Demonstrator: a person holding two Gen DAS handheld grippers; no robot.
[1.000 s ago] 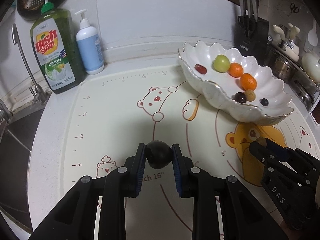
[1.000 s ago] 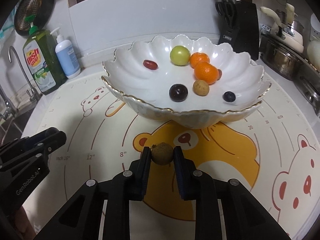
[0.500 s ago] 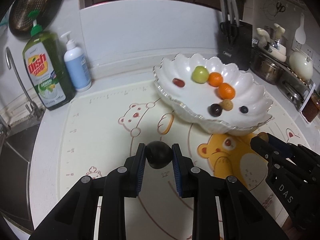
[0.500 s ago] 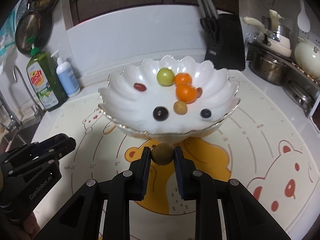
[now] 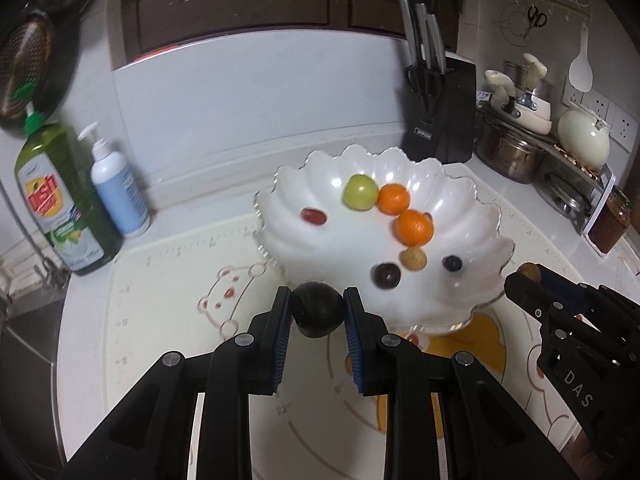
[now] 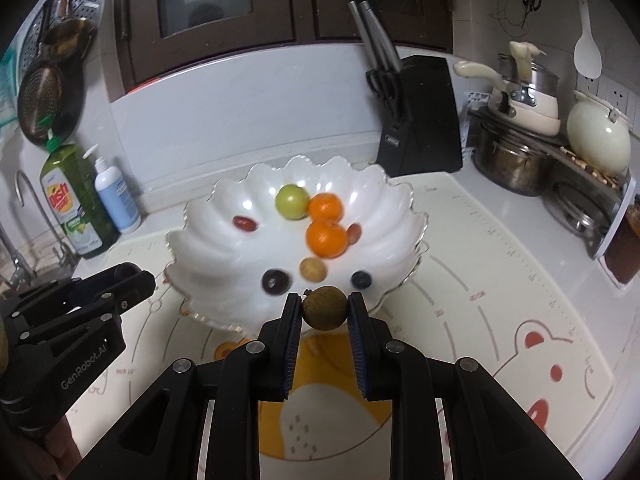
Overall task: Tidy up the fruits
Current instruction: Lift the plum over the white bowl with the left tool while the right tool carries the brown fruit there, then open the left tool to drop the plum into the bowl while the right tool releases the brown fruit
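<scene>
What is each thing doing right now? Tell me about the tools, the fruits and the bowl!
Left tool: shut on the dark fruit.
Right tool: shut on the brown fruit.
Bowl: upright on the mat, holding fruit.
Oranges: two, side by side in the bowl.
Green fruit: in the bowl, beside an orange.
Soap bottle: upright, capped.

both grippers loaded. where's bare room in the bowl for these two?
Bowl: free on its left half, around the red grape, and the near-left wall. Crowded from centre rightward: green fruit, two oranges, dark grape, tan fruit, blueberry.
</scene>
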